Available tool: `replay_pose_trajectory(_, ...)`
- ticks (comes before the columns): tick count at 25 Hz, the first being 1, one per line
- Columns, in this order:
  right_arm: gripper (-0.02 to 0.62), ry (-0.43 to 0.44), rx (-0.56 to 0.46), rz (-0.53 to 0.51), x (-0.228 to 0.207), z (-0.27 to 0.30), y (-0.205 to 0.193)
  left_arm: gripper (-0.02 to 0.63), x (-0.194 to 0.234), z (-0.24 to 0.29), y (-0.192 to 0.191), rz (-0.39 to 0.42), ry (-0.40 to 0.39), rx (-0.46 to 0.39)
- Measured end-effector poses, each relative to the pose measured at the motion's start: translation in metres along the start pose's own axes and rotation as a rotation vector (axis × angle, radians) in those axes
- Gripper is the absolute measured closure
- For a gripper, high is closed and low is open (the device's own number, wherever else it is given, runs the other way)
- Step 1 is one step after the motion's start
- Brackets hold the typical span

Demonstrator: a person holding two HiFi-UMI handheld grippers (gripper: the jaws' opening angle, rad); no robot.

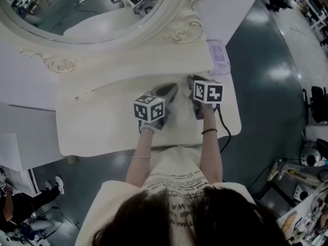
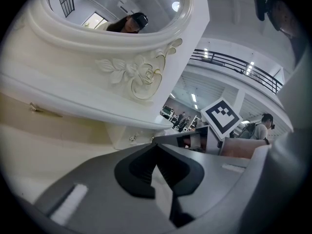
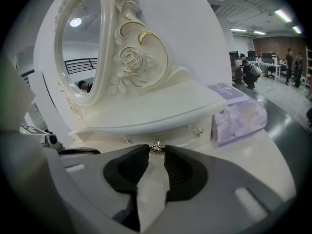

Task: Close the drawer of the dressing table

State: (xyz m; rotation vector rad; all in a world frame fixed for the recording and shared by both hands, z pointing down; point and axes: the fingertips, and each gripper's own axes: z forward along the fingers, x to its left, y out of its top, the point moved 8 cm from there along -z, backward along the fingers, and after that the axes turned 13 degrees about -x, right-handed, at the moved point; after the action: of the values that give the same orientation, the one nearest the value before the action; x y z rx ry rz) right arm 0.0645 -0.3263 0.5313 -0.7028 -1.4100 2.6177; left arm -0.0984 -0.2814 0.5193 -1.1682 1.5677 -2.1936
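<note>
White table [image 1: 92,132] holds the small drawer [image 3: 183,133] under the shelf [image 3: 146,108] below its mirror [image 3: 80,48]. The right tool [image 3: 156,149] pinches the drawer's metal knob [image 3: 156,147] between its jaw tips. The left tool [image 2: 156,145] sits just beside it, jaws closed together on nothing.

One dressing table [image 1: 92,129], one mirror [image 1: 92,4] at its back, one box [image 1: 219,55] at its right end, one knob [image 3: 156,148] on its front, two grippers over its top: left gripper [image 1: 170,89], right gripper [image 1: 193,81].
</note>
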Motion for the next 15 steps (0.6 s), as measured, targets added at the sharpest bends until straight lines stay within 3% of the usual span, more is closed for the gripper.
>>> replay_pose_trajectory(15, 0.480, 0.002, -0.031, 0.011, 0.0001, -0.0025, -0.0053, 0.604, -0.0013, -0.0059, 0.0000, -0.005, 0.004, -0.013)
